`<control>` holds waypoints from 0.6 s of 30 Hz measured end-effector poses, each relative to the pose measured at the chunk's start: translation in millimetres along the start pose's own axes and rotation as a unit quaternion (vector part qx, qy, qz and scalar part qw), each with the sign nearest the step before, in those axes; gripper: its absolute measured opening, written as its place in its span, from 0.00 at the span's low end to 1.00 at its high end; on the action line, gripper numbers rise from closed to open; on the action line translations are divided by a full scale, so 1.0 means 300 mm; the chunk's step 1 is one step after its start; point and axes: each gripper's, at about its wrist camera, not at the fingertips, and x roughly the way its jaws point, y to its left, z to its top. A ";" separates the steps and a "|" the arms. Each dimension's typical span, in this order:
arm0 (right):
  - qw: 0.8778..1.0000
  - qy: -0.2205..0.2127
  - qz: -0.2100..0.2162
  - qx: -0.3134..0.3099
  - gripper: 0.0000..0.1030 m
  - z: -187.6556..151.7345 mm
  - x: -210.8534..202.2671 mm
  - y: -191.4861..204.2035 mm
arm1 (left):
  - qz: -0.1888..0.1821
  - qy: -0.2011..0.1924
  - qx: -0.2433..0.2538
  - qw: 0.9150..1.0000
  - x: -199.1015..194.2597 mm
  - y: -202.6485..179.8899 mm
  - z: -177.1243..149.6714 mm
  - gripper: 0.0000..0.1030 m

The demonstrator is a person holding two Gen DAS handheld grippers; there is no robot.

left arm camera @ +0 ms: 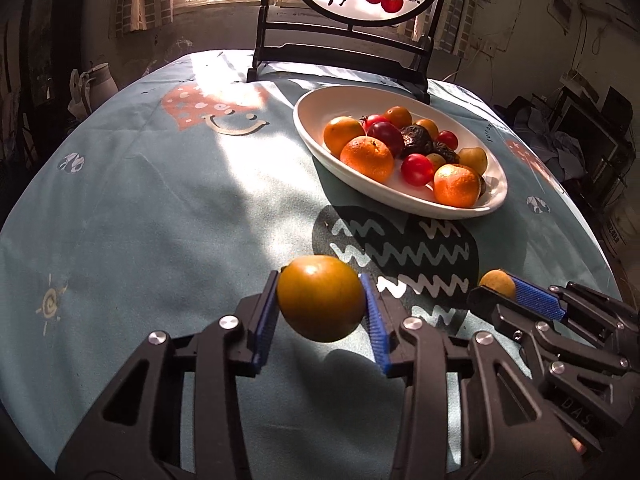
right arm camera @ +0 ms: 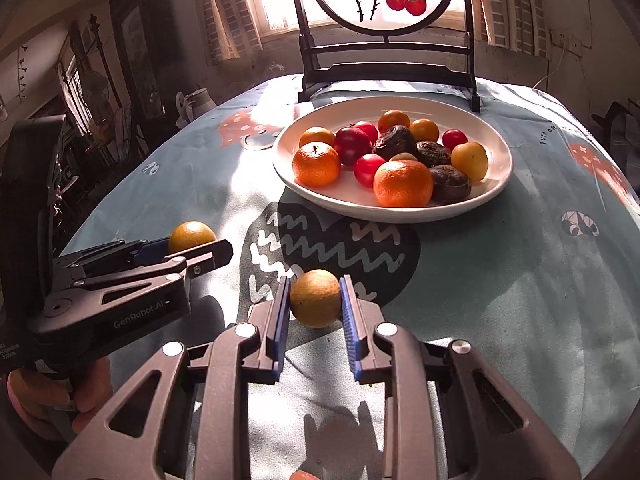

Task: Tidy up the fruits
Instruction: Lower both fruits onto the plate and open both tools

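Carrying both fruits to the white plate [right arm camera: 496,184] calls for steady grip. The left gripper [left arm camera: 322,308] clasps a yellow-green fruit [left arm camera: 320,298]; the right gripper [right arm camera: 314,300] clasps a smaller yellow fruit [right arm camera: 315,298]. Both fruits sit near the plate, above the tablecloth [left arm camera: 140,220]. Release onto bare plate, avoiding piled fruit.

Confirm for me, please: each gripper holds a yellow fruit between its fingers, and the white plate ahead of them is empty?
Not quite: the white plate is not empty; it holds oranges, red fruits and dark ones, as the right wrist view shows. The rest stands: the left gripper and right gripper each hold a yellow fruit.
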 end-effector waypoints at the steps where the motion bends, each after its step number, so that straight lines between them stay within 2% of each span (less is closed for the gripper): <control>1: 1.000 -0.005 0.000 0.001 0.24 -0.004 -0.012 -0.004 | -0.001 -0.001 0.003 1.000 -0.007 -0.007 -0.004 0.39; 9: 0.999 -0.037 0.013 0.010 0.24 0.006 -0.075 -0.025 | -0.008 -0.007 0.033 0.999 -0.048 -0.075 0.021 0.39; 14: 0.998 -0.065 0.004 0.004 0.24 0.097 -0.098 -0.053 | -0.022 -0.018 0.048 0.998 -0.050 -0.111 0.133 0.39; 18: 0.997 -0.076 0.002 0.016 0.24 0.199 -0.090 -0.106 | -0.025 -0.018 0.062 0.998 -0.002 -0.144 0.258 0.39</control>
